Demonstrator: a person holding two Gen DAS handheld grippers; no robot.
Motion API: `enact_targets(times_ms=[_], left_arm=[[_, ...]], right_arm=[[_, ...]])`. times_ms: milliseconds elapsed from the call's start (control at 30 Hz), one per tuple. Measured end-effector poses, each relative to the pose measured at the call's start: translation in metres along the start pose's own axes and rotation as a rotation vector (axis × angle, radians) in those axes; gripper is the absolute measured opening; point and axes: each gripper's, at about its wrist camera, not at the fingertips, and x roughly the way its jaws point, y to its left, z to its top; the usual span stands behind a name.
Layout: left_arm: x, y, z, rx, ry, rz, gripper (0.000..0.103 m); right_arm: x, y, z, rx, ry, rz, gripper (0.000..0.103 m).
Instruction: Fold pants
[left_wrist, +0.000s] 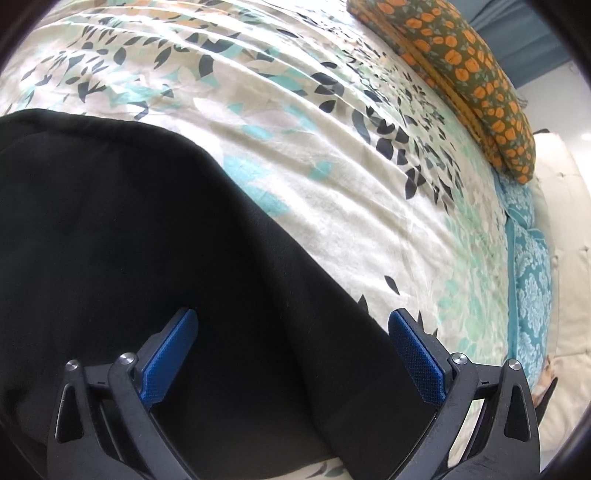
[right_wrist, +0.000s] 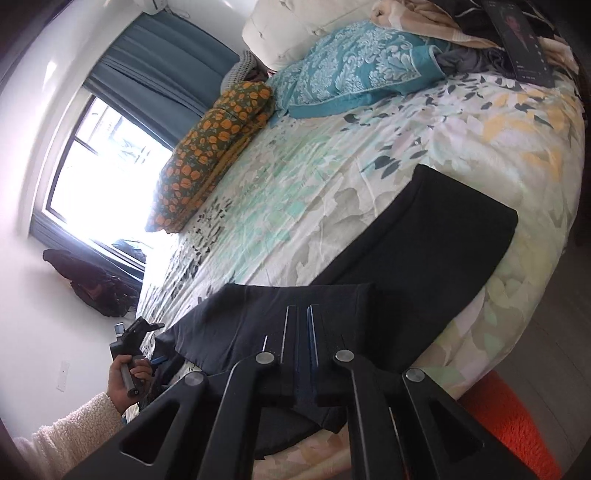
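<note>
Black pants, near bed edge. Left gripper spread; right gripper pinching pants. Match edges squarely before releasing.

Black pants flat on bed

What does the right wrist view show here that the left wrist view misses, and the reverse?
Right wrist only: the window, a dark bag on the floor, the person's left hand, and the right tongs nearly closed with a lifted fold of the pants around their tips. Left wrist only: the left tongs wide open over the pants. Both: pants, floral sheet, orange-flowered cushion.
</note>
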Motion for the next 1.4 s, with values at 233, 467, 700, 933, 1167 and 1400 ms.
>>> enact_targets(times_ms=[233, 467, 700, 933, 1167, 1400], left_arm=[[0.011, -0.012, 0.009, 0.076, 0.001, 0.039, 0.062], [0.009, 0.002, 0.010, 0.029, 0.055, -0.056, 0.007], [-0.016, 0.000, 0.005, 0.054, 0.048, -0.113, 0.003], [-0.060, -0.005, 0.000, 0.084, 0.037, -0.183, 0.003], [-0.116, 0.013, -0.022, 0.119, 0.028, -0.252, 0.003], [-0.144, 0.032, -0.051, 0.153, 0.053, -0.254, 0.003]], right_arm=[[0.013, -0.012, -0.037, 0.142, 0.228, -0.023, 0.066], [0.041, -0.014, -0.053, 0.134, 0.312, -0.136, 0.025], [0.026, -0.016, -0.050, 0.147, 0.248, -0.154, 0.002], [0.009, -0.001, -0.032, 0.094, 0.187, -0.125, 0.002], [-0.008, 0.010, -0.001, 0.051, 0.103, -0.104, 0.002], [-0.015, 0.010, 0.014, 0.029, 0.073, -0.116, 0.002]])
